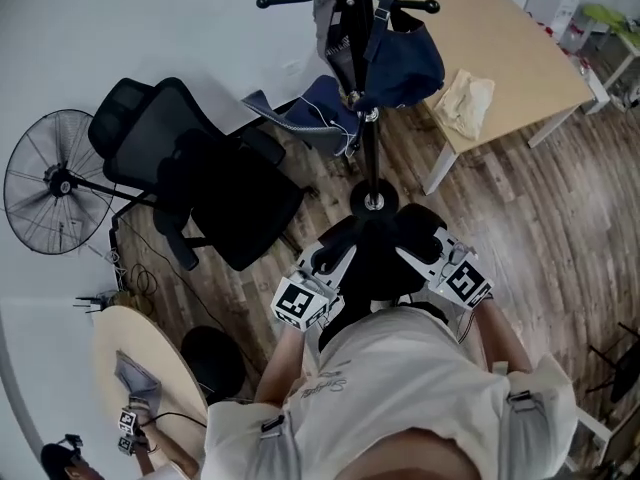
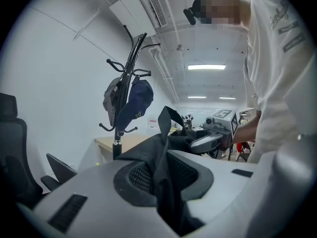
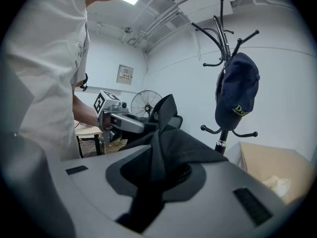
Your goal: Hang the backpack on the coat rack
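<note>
A black backpack (image 1: 380, 253) hangs between my two grippers just in front of my body, close to the foot of the black coat rack (image 1: 372, 118). My left gripper (image 1: 335, 260) is shut on a fold of the backpack's black fabric (image 2: 161, 152), with a strap loop standing up past the jaws. My right gripper (image 1: 418, 253) is shut on the other side of the same fabric (image 3: 158, 152). In the left gripper view the coat rack (image 2: 126, 83) stands ahead to the left, and in the right gripper view the coat rack (image 3: 225, 58) rises to the right.
A navy bag (image 1: 405, 63) hangs on the rack, and a dark blue item (image 1: 310, 108) lies beside its pole. A black office chair (image 1: 200, 168) and a fan (image 1: 55, 183) stand to the left. A wooden table (image 1: 500, 38) with a cloth (image 1: 465, 103) is at the right.
</note>
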Available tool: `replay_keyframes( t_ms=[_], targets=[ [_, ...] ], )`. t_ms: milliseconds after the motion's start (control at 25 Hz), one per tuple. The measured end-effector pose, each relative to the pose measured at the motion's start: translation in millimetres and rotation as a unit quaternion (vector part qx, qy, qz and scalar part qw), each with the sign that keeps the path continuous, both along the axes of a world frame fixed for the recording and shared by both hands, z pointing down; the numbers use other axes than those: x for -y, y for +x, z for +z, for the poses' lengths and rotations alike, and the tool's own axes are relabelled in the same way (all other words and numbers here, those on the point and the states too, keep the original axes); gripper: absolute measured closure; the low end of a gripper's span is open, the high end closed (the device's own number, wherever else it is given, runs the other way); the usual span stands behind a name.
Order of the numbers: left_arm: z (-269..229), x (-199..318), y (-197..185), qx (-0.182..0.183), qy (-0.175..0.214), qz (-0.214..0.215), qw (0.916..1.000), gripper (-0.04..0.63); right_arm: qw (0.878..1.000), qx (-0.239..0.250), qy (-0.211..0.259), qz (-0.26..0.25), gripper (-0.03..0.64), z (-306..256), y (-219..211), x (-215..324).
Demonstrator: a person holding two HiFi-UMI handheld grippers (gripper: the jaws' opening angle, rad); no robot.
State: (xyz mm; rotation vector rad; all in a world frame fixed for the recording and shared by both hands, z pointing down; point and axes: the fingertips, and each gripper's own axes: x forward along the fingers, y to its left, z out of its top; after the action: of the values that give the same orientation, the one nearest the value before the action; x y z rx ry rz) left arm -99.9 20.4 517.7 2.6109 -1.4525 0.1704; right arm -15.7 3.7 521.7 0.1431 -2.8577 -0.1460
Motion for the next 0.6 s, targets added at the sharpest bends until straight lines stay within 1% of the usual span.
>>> replay_keyframes(
  t_ms=[160,280,600],
  targets=[
    [-9.6,21.6,-12.3,0.014,0.011,0.041,0.999,0.523,0.999,0.006,-0.013,0.031,0.552,-8.4,-12.6,15.7],
    [-10.1,38.7,-23.6,0.019,0.016,0.062,0.9978,0.523,0.998,0.013,-0.013,0.056,0.552,-7.9,-23.0,28.2],
    [-16.2,69.5,-56.5,0.001,0.018,0.112,0.9935,0.523,0.994,0.001,-0.003,0.112,0.552,-15.1,-54.5,50.8]
  ],
)
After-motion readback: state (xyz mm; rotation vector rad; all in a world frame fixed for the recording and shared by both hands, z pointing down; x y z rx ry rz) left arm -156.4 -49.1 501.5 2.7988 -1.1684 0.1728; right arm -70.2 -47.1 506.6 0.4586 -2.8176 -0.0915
